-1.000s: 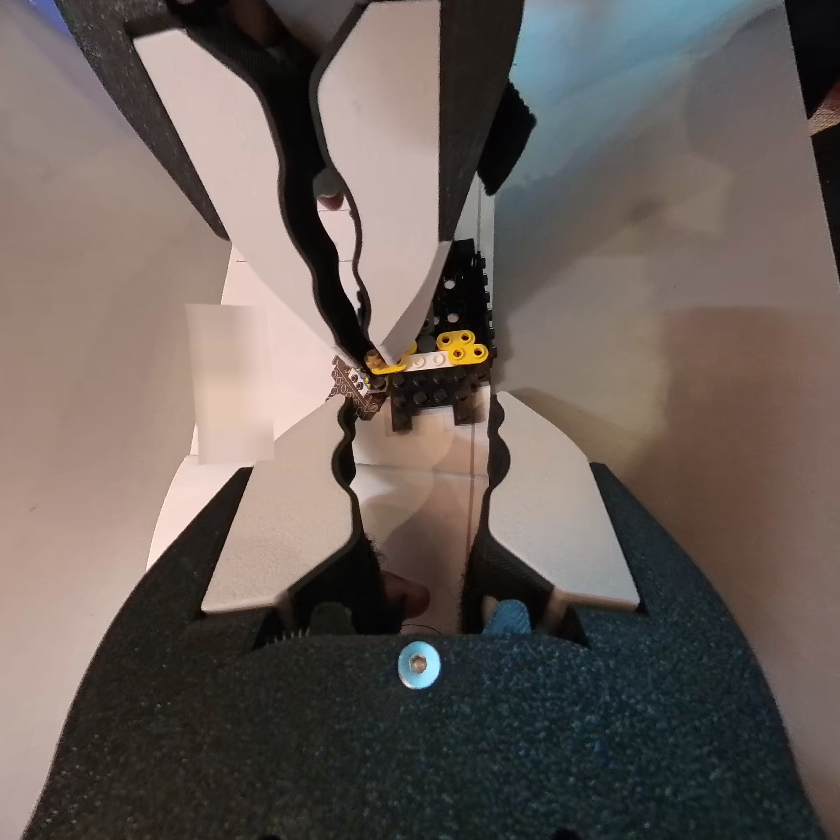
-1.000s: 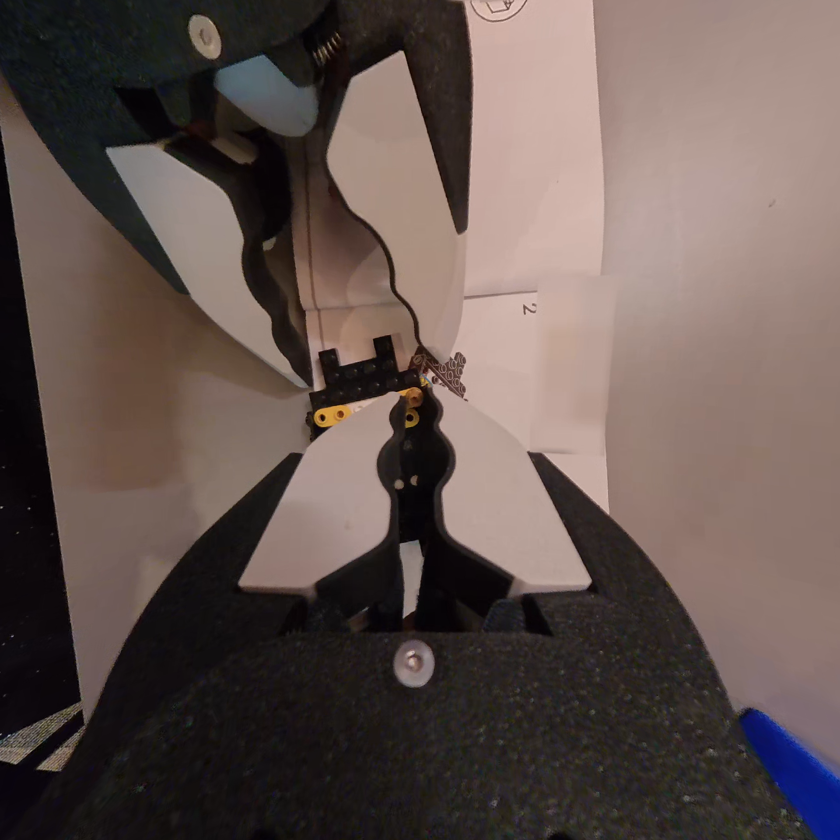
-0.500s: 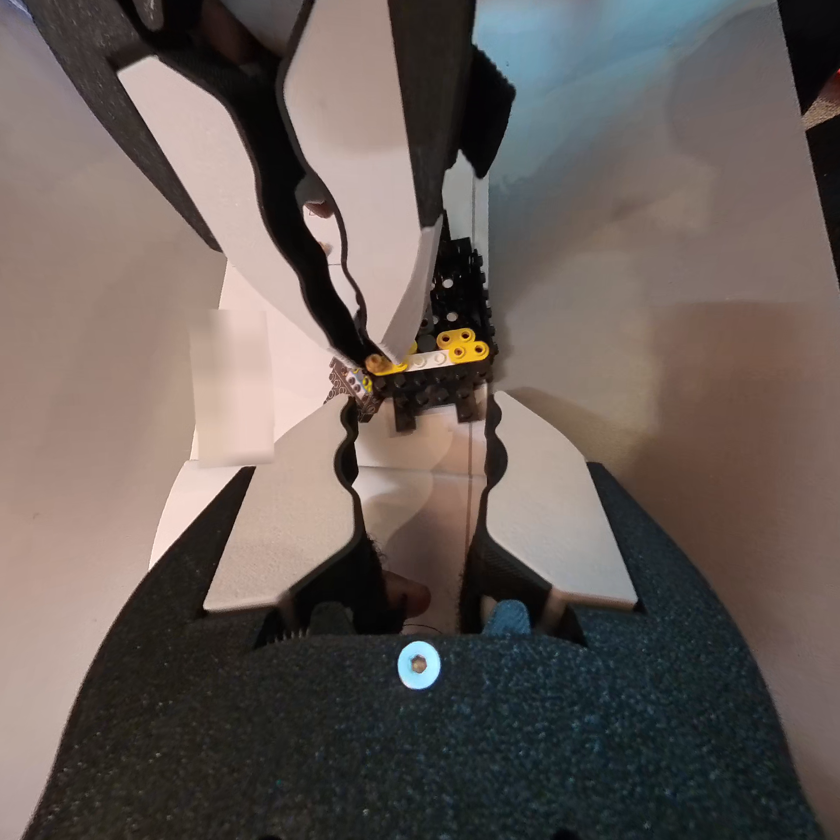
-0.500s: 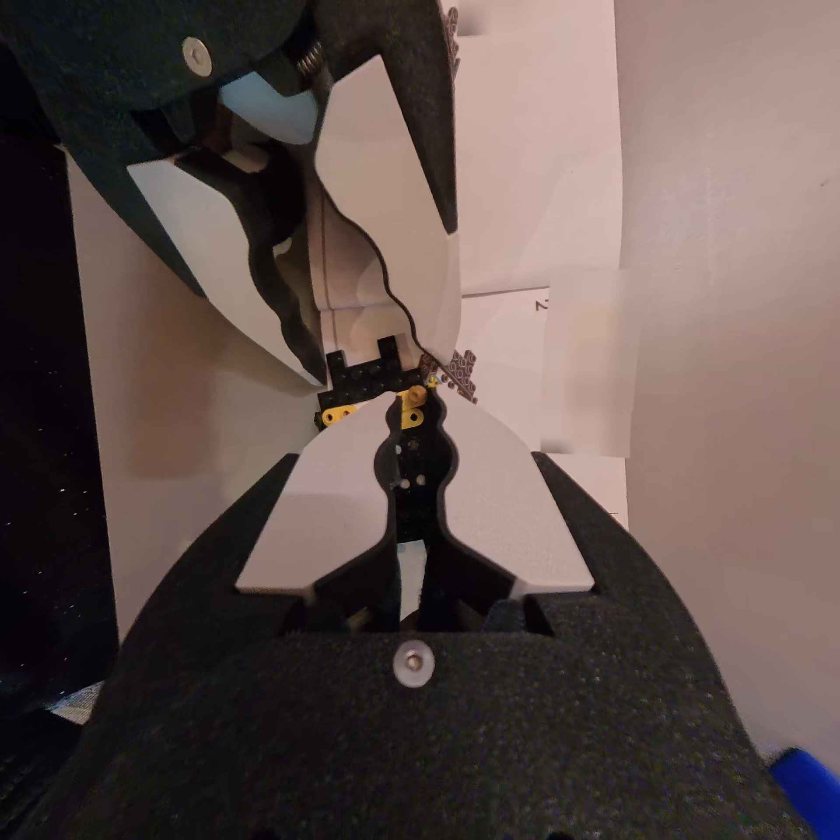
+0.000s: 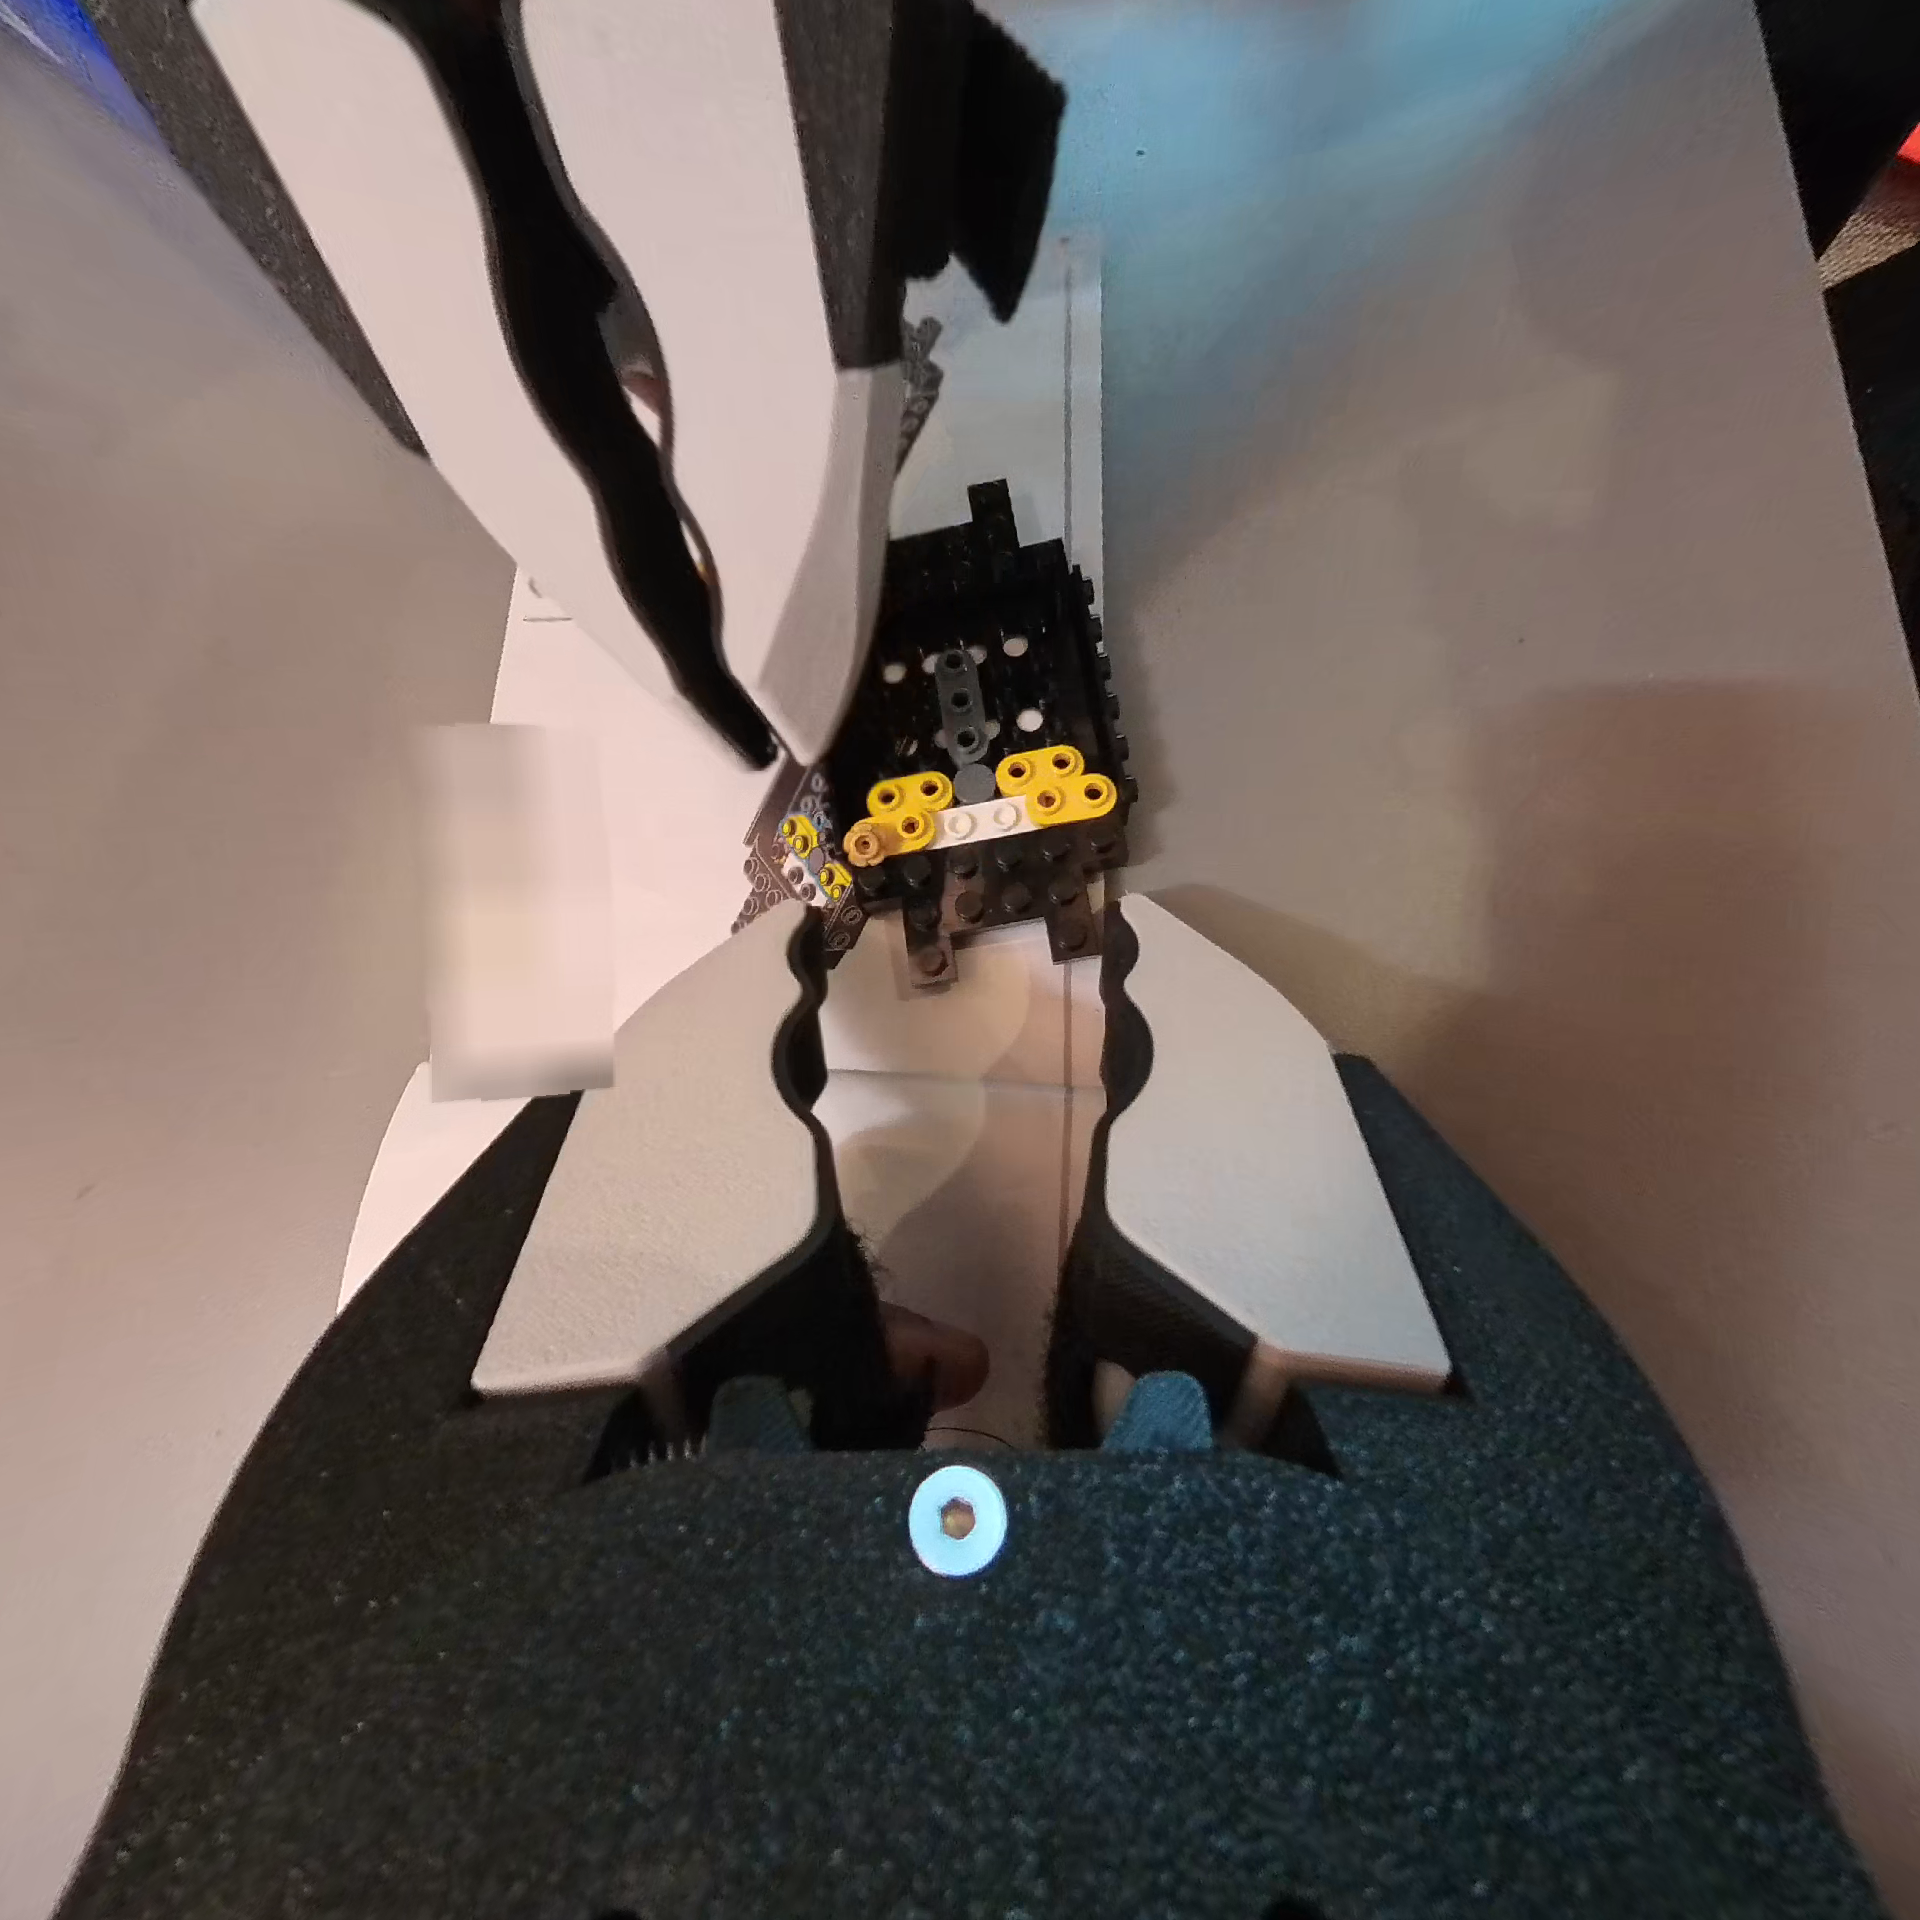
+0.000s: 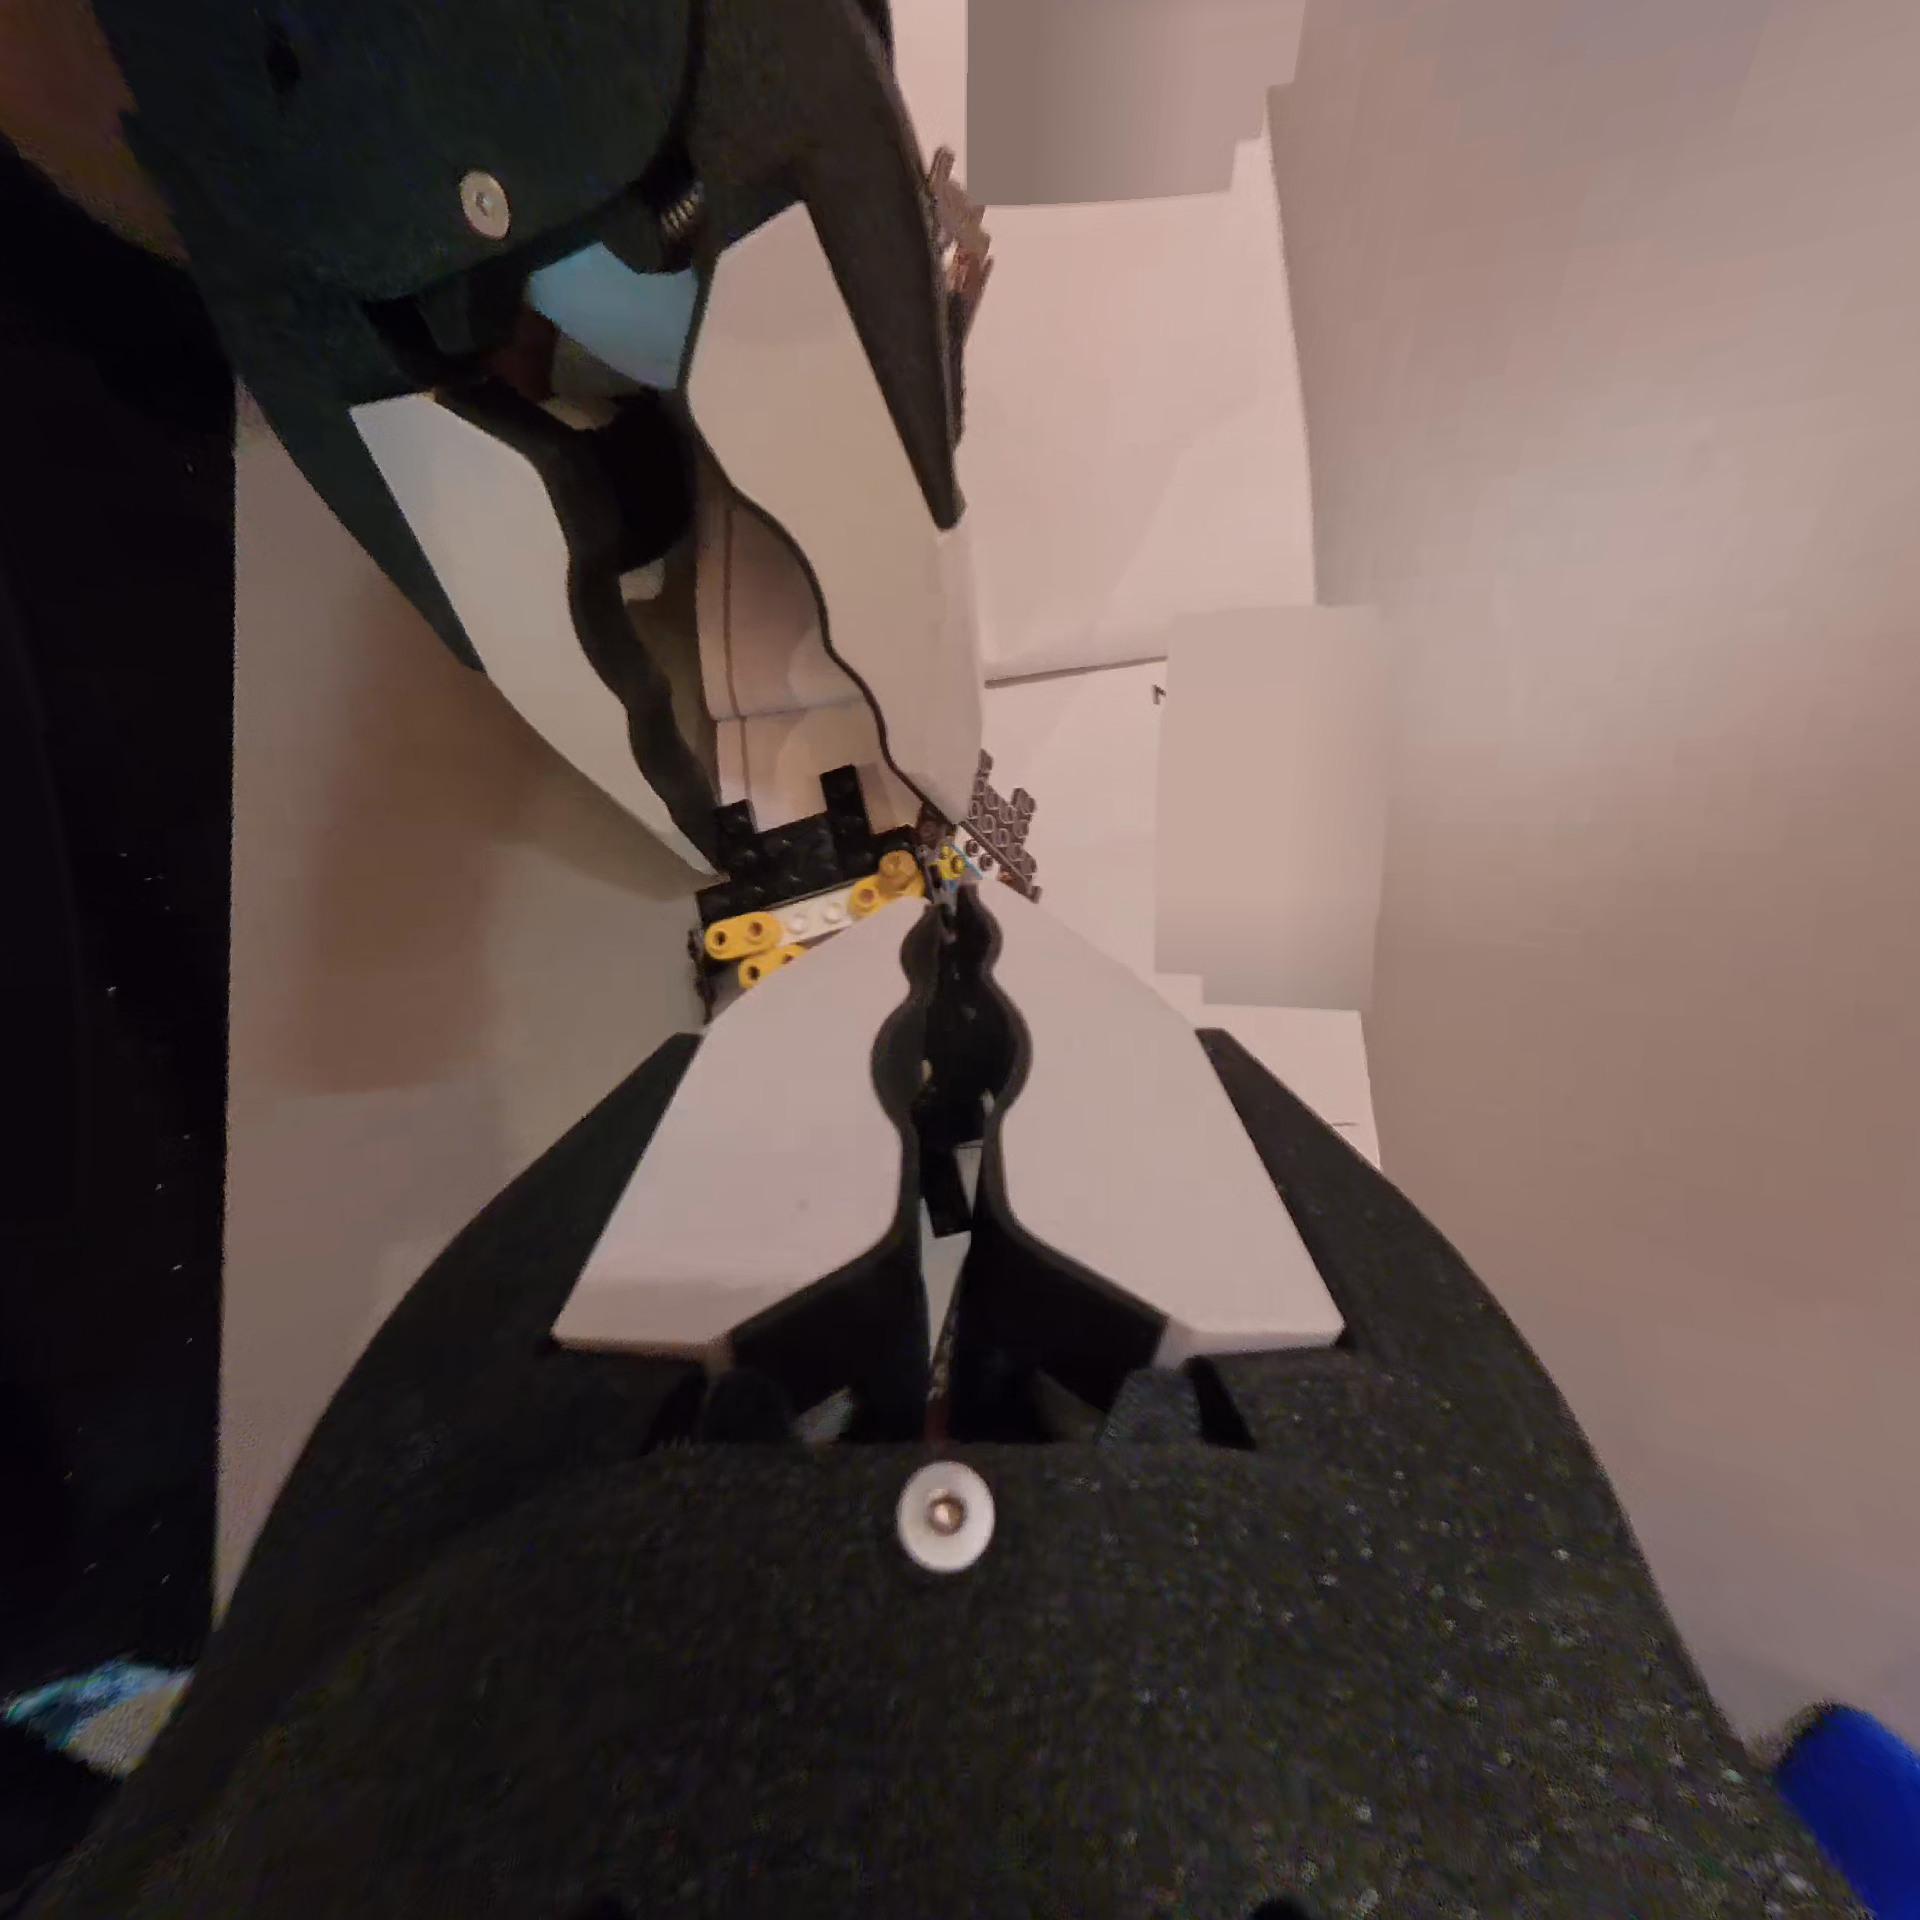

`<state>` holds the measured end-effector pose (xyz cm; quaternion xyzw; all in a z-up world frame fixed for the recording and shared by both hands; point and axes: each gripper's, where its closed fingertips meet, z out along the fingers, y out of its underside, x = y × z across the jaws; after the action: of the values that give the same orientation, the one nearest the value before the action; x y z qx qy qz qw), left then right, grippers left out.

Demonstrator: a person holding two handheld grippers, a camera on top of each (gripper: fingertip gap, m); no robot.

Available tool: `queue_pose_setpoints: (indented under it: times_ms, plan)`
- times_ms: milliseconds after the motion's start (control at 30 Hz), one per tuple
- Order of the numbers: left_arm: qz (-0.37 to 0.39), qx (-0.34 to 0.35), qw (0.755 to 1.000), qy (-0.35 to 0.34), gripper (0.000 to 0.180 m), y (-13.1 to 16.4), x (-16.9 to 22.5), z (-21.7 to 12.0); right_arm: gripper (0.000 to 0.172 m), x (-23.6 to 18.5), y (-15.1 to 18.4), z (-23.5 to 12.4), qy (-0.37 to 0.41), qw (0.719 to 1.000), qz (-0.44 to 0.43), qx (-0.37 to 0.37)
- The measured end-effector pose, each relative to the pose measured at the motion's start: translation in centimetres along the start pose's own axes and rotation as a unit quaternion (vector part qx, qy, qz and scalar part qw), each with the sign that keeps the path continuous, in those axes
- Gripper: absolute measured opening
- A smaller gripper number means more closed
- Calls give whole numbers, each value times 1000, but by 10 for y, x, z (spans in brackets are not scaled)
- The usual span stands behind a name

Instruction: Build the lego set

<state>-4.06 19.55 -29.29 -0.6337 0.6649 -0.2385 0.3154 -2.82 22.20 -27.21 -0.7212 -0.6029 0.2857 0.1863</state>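
A black brick build [image 5: 997,707] lies on an open instruction sheet [image 5: 935,1039]. It carries yellow plates [image 5: 1060,790], a white plate [image 5: 982,821] and a gold round piece [image 5: 862,844] at its near left corner. My left gripper [image 5: 961,925] is open. The build's near end stands between its fingertips, with a gap on the left side. My right gripper [image 6: 940,909] is shut, its tips just behind the gold piece [image 6: 896,871]. In the left wrist view the right gripper [image 5: 774,748] hangs above and left of that piece, with nothing between its tips.
The sheet lies on a white table [image 5: 1455,935]. A printed picture of the model [image 5: 805,862] is on the page beside the build. A blue object [image 6: 1849,1766] lies at the near right. Dark floor [image 6: 104,935] runs along the table's left edge. The tips of both grippers are at nearly the same place. The blue object [image 6: 1849,1766] is about equally far from each gripper, around 20 cm.
My right gripper has drawn up and back off the gold round piece, which stays on the build, and its pads now meet. My left gripper has stayed around the build.
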Motion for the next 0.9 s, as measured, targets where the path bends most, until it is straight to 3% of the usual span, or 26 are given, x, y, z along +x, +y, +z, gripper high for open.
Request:
queue_pose_setpoints:
  times_ms: [33, 67, 133, 167, 267, 400, 600, 900]
  plan:
    - [0, 0, 1000, 0, 50, 0, 0, 0, 4, 0, 1, -2, -6, 1000, 4, 29]
    - [1, 0, 1000, 1, 50, 0, 0, 0, 10, -5, 3, -4, -30, 998, 14, 60]
    - [0, 1, 1000, 2, 49, 0, 1, 0, 47, -13, 10, -10, -69, 991, 47, 102]
    - [-2, 1, 1000, 2, 49, 0, 0, 0, 57, -13, 18, -11, -71, 990, 58, 103]
    - [-4, 1, 1000, 6, 49, 0, 1, 0, 66, -18, 37, -9, -44, 995, 23, 81]
    - [-10, 3, 1000, 10, 48, 0, 1, 0, 77, -21, 39, -2, 13, 997, -57, 51]
    - [-8, 6, 1000, 10, 47, 0, 2, 0, 61, -16, 33, 7, 43, 993, -108, 35]
    - [37, 43, 998, -6, 51, -10, 1, -8, 61, -16, 32, 8, 67, 994, -72, 46]
